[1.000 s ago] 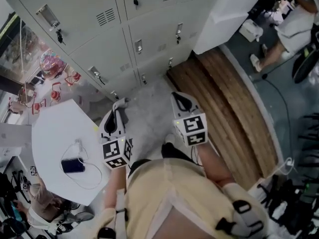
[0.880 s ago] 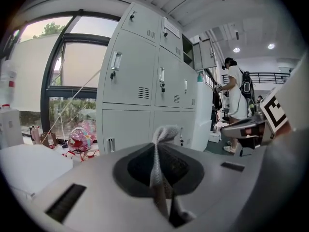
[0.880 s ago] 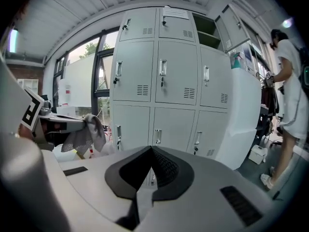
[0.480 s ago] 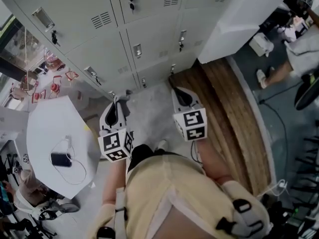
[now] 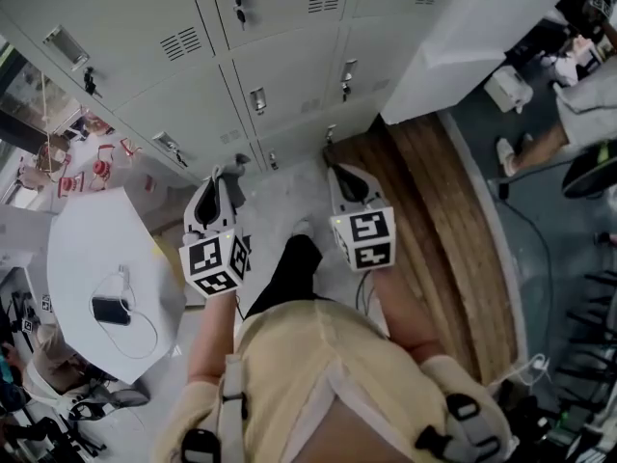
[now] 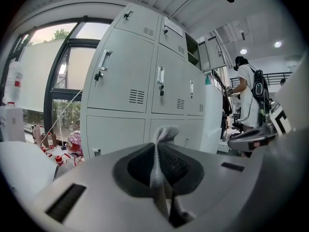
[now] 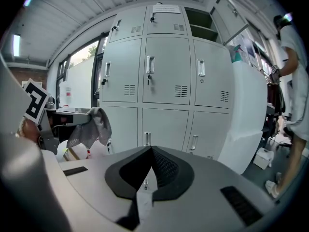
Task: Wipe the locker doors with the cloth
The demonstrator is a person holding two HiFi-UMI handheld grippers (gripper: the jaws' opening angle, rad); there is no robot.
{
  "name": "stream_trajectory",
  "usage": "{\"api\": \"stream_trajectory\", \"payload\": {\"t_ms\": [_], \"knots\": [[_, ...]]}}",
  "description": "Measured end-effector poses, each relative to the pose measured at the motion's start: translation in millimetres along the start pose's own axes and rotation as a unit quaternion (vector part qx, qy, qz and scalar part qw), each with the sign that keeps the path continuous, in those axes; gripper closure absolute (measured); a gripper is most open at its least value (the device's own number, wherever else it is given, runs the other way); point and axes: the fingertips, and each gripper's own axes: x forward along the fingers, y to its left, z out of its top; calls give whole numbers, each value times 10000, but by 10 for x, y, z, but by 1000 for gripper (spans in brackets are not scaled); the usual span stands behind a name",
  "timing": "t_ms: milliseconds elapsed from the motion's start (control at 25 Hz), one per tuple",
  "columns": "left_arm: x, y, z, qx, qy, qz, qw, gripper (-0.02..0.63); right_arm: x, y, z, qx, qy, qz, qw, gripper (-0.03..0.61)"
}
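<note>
Grey metal locker doors (image 5: 280, 66) fill the top of the head view, and they stand ahead in the left gripper view (image 6: 145, 81) and the right gripper view (image 7: 169, 81). My left gripper (image 5: 228, 174) is shut on a grey cloth (image 5: 235, 165), held short of the lower doors. In its own view the cloth (image 6: 164, 134) sticks up from between the closed jaws of the left gripper (image 6: 159, 153). The right gripper view shows the cloth (image 7: 91, 127) hanging at the left. My right gripper (image 5: 334, 169) is shut with nothing in it and also points at the lower lockers (image 7: 151, 150).
A white table (image 5: 96, 249) with a phone (image 5: 111, 310) on a cable stands at the left. A white column (image 5: 463, 27) and a wooden floor strip (image 5: 434, 191) lie to the right. A person (image 5: 578, 95) stands at the far right.
Both grippers have moved forward, closer to the lower locker doors, as the person stepped toward them. The cloth stays in the left gripper.
</note>
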Motion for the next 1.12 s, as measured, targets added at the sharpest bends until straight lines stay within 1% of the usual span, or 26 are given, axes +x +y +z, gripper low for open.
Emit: {"api": "stream_trajectory", "payload": {"t_ms": [120,280,480,640,800,1120], "knots": [[211,-51,66,52,-4,-24,10000,597,69,-162,7,59,24,-73,10000,574],[552,-48,157,15,-40,1,10000,597,232,-344,94,36,29,-118,9999,575],[949,24,213,-286,-34,143,9995,597,546,-539,202,-58,86,-83,9999,574],[1218,67,283,-419,-38,201,9989,597,820,-615,346,-116,84,17,9999,575],[1448,91,310,-458,-1,249,9986,597,1062,-658,488,-179,67,128,9997,575],[1772,174,308,-572,51,269,9980,597,1482,-739,639,-202,73,221,9995,574]]}}
